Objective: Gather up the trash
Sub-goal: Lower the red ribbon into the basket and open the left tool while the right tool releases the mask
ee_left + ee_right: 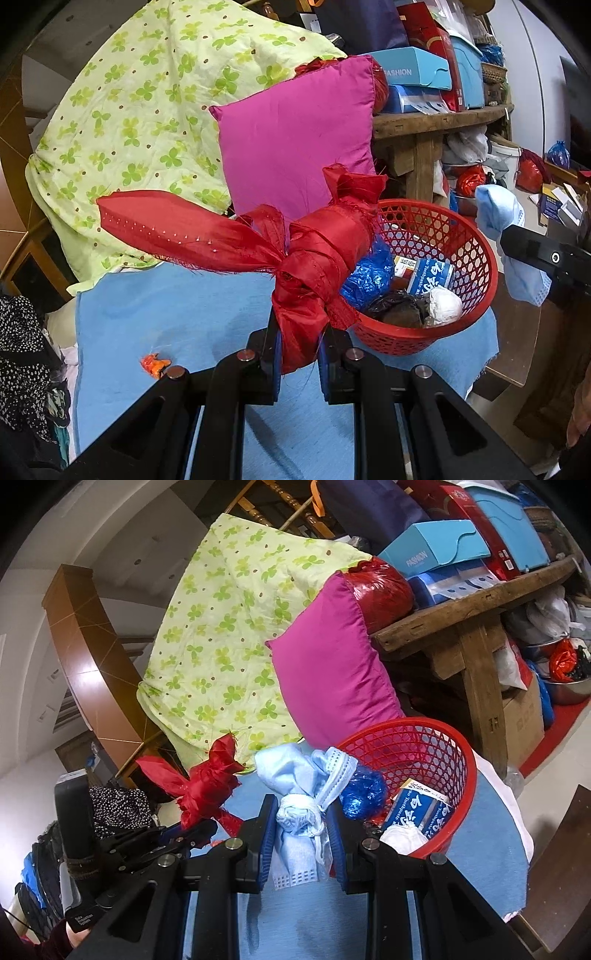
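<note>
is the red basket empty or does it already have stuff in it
Partly filled. The red basket holds a blue wrapper, a toothpaste box, a white wad and something dark, all lying below its rim.

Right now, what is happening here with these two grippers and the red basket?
A person is collecting trash with a gripper in each hand. The left gripper is shut on a knotted red cloth, held up beside the red basket. The right gripper is shut on a knotted light blue cloth, also near the basket. The basket already holds a blue bag, a toothpaste box and other scraps.
</note>
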`<move>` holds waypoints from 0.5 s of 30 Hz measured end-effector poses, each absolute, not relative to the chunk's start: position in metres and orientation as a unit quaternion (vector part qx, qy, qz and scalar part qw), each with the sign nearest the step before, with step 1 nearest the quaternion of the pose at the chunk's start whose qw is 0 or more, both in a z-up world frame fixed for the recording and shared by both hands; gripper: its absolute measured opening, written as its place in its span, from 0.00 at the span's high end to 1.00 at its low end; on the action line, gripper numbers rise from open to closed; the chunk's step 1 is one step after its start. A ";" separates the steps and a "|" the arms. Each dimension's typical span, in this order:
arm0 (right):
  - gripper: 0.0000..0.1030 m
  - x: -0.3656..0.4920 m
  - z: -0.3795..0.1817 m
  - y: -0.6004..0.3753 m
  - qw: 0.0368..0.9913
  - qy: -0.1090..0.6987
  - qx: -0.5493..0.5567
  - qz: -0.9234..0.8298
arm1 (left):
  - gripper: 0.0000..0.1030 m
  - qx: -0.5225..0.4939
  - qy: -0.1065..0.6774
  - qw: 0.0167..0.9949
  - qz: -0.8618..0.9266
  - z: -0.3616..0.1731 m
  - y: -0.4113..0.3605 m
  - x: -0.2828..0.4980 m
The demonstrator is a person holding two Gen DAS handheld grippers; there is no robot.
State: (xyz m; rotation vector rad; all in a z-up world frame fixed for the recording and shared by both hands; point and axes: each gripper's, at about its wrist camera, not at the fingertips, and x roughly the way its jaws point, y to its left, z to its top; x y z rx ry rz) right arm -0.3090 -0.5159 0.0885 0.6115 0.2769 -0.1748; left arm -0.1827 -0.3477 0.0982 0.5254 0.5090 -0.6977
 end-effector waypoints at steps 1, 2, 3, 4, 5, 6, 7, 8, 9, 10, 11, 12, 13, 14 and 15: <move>0.72 -0.308 0.088 -0.517 0.940 0.136 0.300 -0.087 | 0.83 0.252 0.245 0.874 -0.334 0.097 -0.350 -0.182; 0.72 -0.307 0.087 -0.518 0.940 0.137 0.300 -0.087 | 0.83 0.253 0.245 0.874 -0.335 0.096 -0.351 -0.181; 0.72 -0.307 0.086 -0.519 0.940 0.138 0.301 -0.088 | 0.83 0.254 0.246 0.874 -0.335 0.095 -0.352 -0.180; 0.72 -0.306 0.085 -0.520 0.939 0.139 0.302 -0.087 | 0.83 0.254 0.247 0.873 -0.335 0.094 -0.354 -0.180; 0.72 -0.305 0.085 -0.520 0.939 0.139 0.303 -0.087 | 0.83 0.254 0.249 0.873 -0.335 0.093 -0.355 -0.178; 0.72 -0.304 0.084 -0.521 0.939 0.141 0.302 -0.088 | 0.83 0.255 0.250 0.872 -0.335 0.092 -0.356 -0.177; 0.72 -0.303 0.083 -0.521 0.938 0.142 0.302 -0.088 | 0.83 0.255 0.251 0.872 -0.334 0.091 -0.357 -0.176; 0.72 -0.302 0.082 -0.521 0.938 0.143 0.303 -0.088 | 0.83 0.255 0.252 0.872 -0.334 0.090 -0.359 -0.175; 0.72 -0.301 0.082 -0.522 0.938 0.143 0.304 -0.088 | 0.83 0.255 0.253 0.871 -0.334 0.089 -0.360 -0.174; 0.72 -0.300 0.081 -0.523 0.937 0.144 0.305 -0.088 | 0.83 0.255 0.254 0.871 -0.335 0.088 -0.362 -0.173; 0.72 -0.299 0.081 -0.523 0.937 0.145 0.304 -0.089 | 0.83 0.255 0.255 0.870 -0.335 0.087 -0.363 -0.172; 0.72 -0.298 0.080 -0.524 0.937 0.146 0.305 -0.089 | 0.83 0.256 0.256 0.870 -0.335 0.087 -0.364 -0.171; 0.72 -0.297 0.080 -0.525 0.936 0.147 0.306 -0.089 | 0.83 0.256 0.257 0.870 -0.336 0.086 -0.365 -0.170; 0.72 -0.297 0.079 -0.526 0.936 0.147 0.306 -0.090 | 0.83 0.256 0.257 0.869 -0.336 0.085 -0.366 -0.170; 0.72 -0.296 0.079 -0.528 0.936 0.147 0.306 -0.091 | 0.83 0.256 0.258 0.869 -0.336 0.084 -0.368 -0.169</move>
